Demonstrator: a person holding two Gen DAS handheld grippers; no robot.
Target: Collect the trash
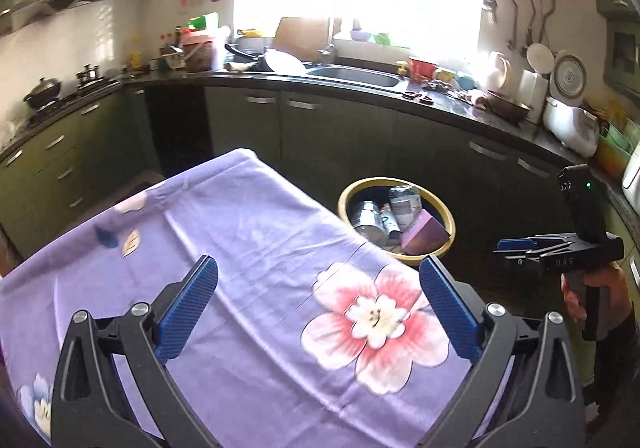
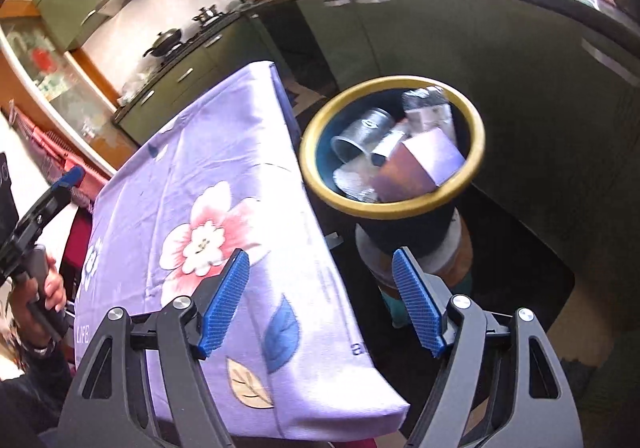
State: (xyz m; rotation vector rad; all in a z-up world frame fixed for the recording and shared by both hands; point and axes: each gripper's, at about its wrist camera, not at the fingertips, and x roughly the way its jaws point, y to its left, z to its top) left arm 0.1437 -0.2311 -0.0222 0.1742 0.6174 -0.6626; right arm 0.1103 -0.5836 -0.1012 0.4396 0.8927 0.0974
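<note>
The left hand-held gripper [image 1: 318, 306] has its two blue ribbed fingers spread wide. Nothing lies between them, and they touch nothing. Below this hand-held gripper lies the desk, covered with a purple cloth printed with pink-and-white flowers [image 1: 248, 248]. One large pink flower sits just ahead of the right finger.

The right hand-held gripper [image 2: 320, 298] is likewise spread wide and holds nothing. Its left finger is over the near corner of the covered desk [image 2: 224, 168]; its right finger is past the desk edge, over the dark floor. In the left wrist view this hand-held gripper appears to the right, off the desk, gripped by a bare hand [image 1: 576, 290].

The round, dark bin with a yellow rim [image 2: 394, 208] stands ahead of the right hand-held gripper, just beside the desk edge, on a cylindrical stand. From the left hand-held gripper it lies ahead and to the right [image 1: 400, 254].

The trash is inside the bin: a crumpled silver can [image 2: 360, 134], a purple-and-white carton [image 2: 424, 164] and a grey-and-white packet [image 1: 405, 206].
</note>
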